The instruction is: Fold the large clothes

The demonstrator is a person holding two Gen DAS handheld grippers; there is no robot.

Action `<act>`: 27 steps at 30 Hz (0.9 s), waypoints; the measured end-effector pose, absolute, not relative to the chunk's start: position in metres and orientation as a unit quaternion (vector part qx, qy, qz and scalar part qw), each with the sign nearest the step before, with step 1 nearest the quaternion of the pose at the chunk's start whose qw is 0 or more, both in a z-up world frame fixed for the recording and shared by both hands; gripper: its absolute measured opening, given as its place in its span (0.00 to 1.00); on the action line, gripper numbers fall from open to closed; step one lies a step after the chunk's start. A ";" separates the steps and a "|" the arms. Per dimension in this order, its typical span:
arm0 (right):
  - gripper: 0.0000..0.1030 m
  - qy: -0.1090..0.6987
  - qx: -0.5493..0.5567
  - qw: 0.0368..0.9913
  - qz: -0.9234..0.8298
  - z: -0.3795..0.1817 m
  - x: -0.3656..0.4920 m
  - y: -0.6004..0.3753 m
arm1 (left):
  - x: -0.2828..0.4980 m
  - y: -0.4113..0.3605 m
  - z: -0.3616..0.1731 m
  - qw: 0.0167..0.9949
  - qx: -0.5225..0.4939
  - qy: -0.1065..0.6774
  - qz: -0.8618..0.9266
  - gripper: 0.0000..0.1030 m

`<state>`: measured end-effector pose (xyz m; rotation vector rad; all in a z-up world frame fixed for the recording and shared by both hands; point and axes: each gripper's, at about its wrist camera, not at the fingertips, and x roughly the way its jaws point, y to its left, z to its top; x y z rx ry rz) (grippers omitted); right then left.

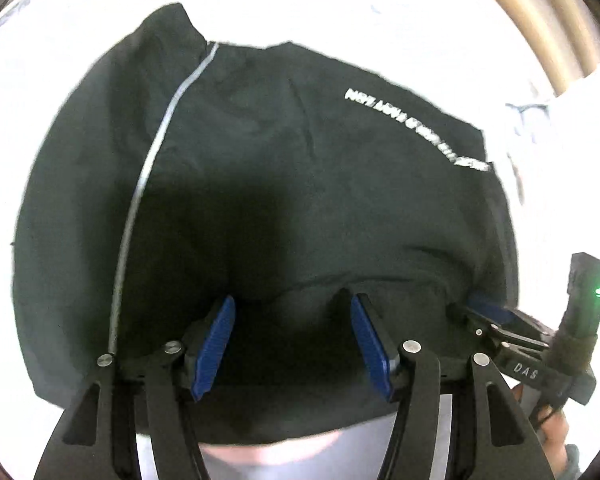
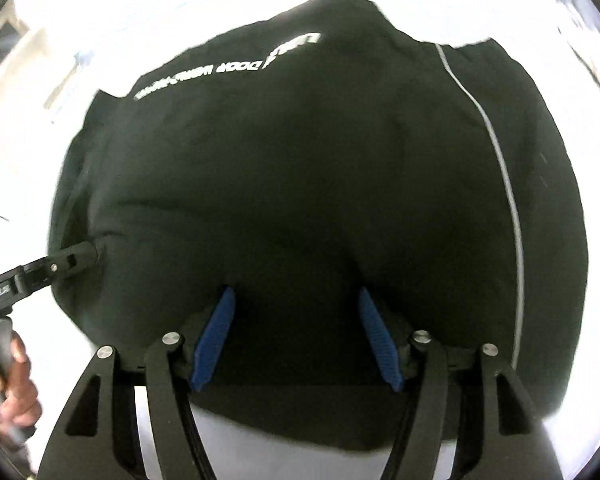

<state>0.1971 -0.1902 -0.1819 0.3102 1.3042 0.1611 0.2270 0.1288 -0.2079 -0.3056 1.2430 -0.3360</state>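
Mid-fold on a black garment (image 1: 284,168) with a grey piping stripe (image 1: 160,136) and white lettering (image 1: 416,128), lying doubled over on a white surface (image 1: 60,60). Left gripper (image 1: 292,344) and right gripper (image 2: 296,336) side by side over the near folded edge, blue pads spread with dark cloth lying between them but no visible pinch, so judged a release after laying a fold. Next, probably: lift clear without dragging fabric, then regrip an end for another fold.

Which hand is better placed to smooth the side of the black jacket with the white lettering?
Probably the left: the lettering lies beside the left gripper, while the right gripper sits by the grey piping.
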 end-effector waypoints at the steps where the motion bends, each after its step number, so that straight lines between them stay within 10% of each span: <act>1: 0.65 0.603 0.153 0.779 0.071 -0.175 0.188 -0.199 | 0.225 0.135 -0.202 0.789 -0.148 0.574 -0.162 0.60; 13: 0.73 0.550 0.164 0.818 -0.031 -0.126 0.184 -0.332 | 0.245 0.238 -0.146 0.824 -0.211 0.515 -0.106 0.60; 27: 0.80 0.565 0.211 0.798 0.003 -0.207 0.259 -0.355 | 0.342 0.260 -0.269 0.733 -0.292 0.597 -0.146 0.65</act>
